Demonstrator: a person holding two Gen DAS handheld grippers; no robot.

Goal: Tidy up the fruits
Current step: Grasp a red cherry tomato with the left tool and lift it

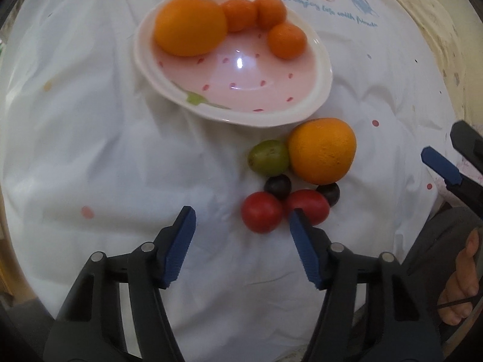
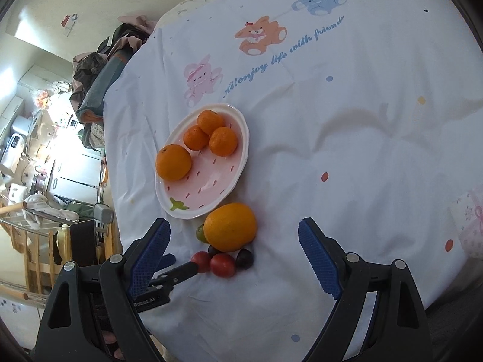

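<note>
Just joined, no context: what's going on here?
A person with tongs in each hand is sorting fruit onto a pink dish, which holds a big orange and three mandarins. The left tongs, open and empty, sit by two red tomatoes. The right tongs hang open over the loose orange.

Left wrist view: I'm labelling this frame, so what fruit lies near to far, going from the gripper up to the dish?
Red tomatoes → dark grapes → green fruit → pink dish → large orange in it.
</note>
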